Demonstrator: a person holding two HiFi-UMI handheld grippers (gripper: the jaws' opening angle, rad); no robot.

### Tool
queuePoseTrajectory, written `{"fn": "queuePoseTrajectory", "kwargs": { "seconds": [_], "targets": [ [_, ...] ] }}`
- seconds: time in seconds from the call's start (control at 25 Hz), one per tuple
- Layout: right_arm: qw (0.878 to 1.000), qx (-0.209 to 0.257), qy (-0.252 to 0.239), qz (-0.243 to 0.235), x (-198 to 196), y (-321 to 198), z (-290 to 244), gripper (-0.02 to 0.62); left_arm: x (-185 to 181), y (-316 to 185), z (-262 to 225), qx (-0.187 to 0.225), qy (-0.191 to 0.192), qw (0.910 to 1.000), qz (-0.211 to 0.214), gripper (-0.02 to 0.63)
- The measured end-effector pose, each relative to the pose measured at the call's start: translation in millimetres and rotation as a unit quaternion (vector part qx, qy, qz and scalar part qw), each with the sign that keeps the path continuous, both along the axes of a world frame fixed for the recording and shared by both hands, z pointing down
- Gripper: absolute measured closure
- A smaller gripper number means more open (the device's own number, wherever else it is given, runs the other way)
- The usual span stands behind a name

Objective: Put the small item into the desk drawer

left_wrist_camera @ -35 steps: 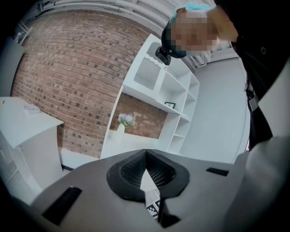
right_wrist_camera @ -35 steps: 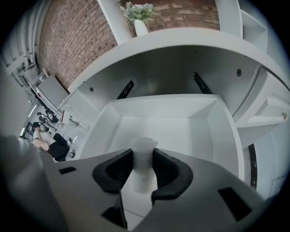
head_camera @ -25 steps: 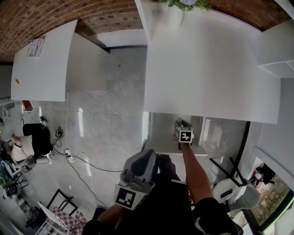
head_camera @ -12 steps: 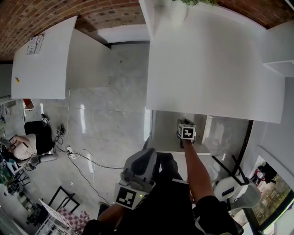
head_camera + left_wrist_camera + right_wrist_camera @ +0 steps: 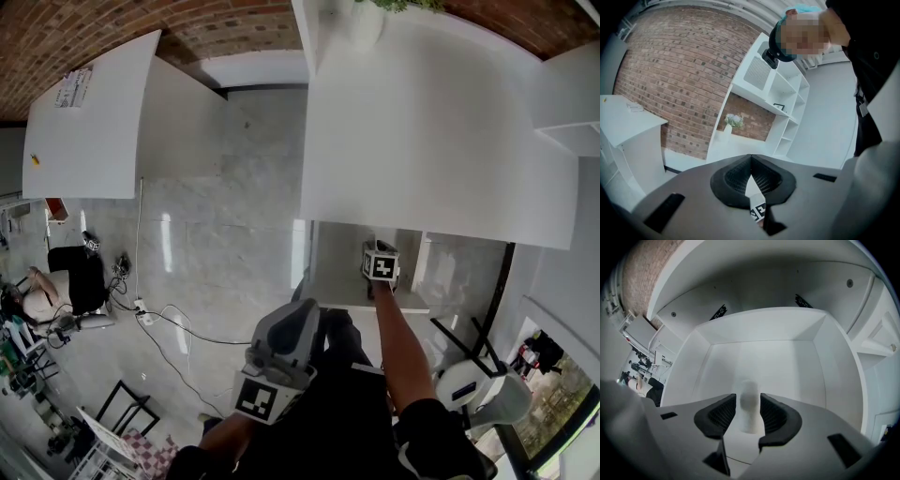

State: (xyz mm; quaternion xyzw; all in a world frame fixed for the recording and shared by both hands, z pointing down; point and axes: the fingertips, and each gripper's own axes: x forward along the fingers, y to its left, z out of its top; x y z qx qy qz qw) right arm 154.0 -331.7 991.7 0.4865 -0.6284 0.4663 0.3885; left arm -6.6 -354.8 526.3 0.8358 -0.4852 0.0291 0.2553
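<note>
1. Since a second ago the right gripper (image 5: 748, 401) has barely shifted under the desk edge in the head view. Its jaws have just been opening and now stand wide, with the small item (image 5: 749, 418) between them.
2. Nearest the body, the left gripper (image 5: 751, 161) is held idle, its jaws closed tip to tip on nothing.
3. Further out, the right gripper points steeply down into the open drawer (image 5: 834, 362). The pale, blurred little cylinder sits upright between the pads, which seem just clear of it, so I judge it released or being released over the drawer floor.
4. Progress: the drawer is open and the item is inside its walls. Still to do are drawing the gripper out and, probably, pushing the drawer shut.
5. The drawer looks bare otherwise. Only its walls and the white desk (image 5: 431, 141) overhead crowd the way out.
6. Beyond lie a cable (image 5: 178, 328) across the shiny floor, a second white desk (image 5: 84, 131), and a brick wall (image 5: 187, 19) at the back.
</note>
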Motion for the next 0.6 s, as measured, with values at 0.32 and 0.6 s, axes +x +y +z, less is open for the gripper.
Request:
{"fn": "queuePoseTrajectory", "kwargs": {
  "seconds": [0.32,0.6],
  "targets": [
    [1.0,0.03,-0.008,0.0,1,5,-44,0.446,0,26,-26,0.034,-0.005,0.9994,0.003,0.583],
    [0.995,0.102,-0.023,-0.002,13,19,-132,0.524,9,84,-61,0.088,-0.028,0.9956,0.016,0.583]
  ]
}}
